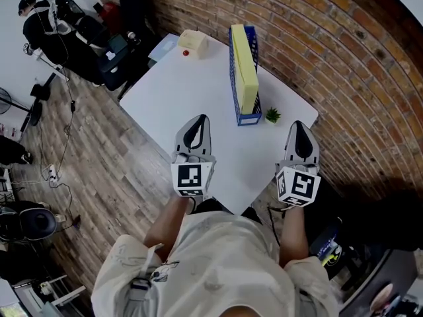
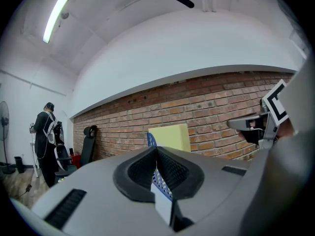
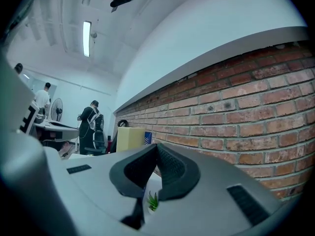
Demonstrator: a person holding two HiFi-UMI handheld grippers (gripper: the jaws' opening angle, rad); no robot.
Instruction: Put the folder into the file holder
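Labels first, since that's what people ask about. The only print we could make out was the black-and-white square markers on each gripper's cube. Anything written on the blue file holder (image 1: 247,116) or the pale box (image 1: 193,43) at the far side of the table (image 1: 178,91) was too small to tell.

Now the grippers. The left gripper (image 1: 201,120) hung over the near part of the white table, its 2 jaws pressed together at the tips with nothing between them. The right gripper (image 1: 299,125) looked the same by the table's right corner, jaws fully pinched together on nothing. Neither one touched the holder.

The yellow folder (image 1: 244,68) was already in the file holder. It stood on edge inside, its top edge sticking up above the blue walls. The holder sat on the right part of the table, running away from us toward the brick wall (image 1: 330,51). A small green plant (image 1: 272,115) sat just beside the holder's near end. A tiny red thing (image 1: 186,53) lay next to the pale box. A person (image 1: 39,18) in dark clothes stood on the wood floor, well apart from the table.
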